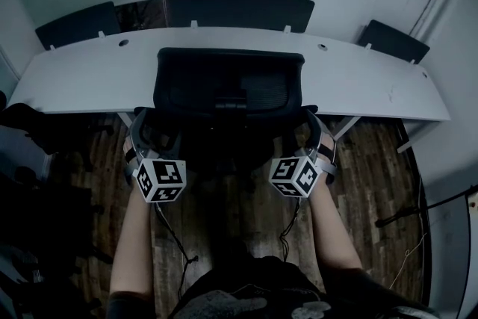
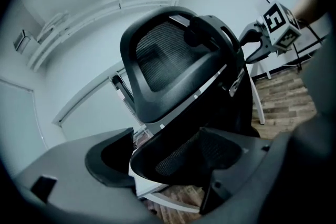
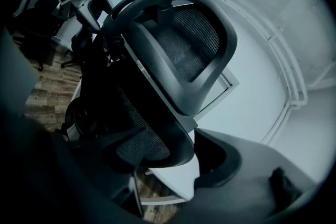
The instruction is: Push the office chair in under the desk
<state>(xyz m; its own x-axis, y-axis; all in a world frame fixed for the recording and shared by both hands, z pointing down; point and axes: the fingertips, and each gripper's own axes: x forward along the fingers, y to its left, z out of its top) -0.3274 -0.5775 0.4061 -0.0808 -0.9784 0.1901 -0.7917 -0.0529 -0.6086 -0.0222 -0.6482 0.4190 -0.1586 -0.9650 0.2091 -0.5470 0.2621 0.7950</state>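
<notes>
Left gripper (image 1: 154, 132) and right gripper (image 1: 302, 132) jaws seem clenched on the office chair (image 1: 228, 82); I fear uneven pushing jams it against the bench's (image 1: 82, 71) near edge.

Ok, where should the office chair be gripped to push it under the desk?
By the side edges of the backrest, from behind, left gripper and right gripper one each: its upright frame is thin enough for the jaws and squarely faces the desk.

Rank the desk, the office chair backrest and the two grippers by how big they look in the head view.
1. desk
2. office chair backrest
3. left gripper and right gripper: alike, so unranked; both are nearer the camera, which enlarges them.
</notes>
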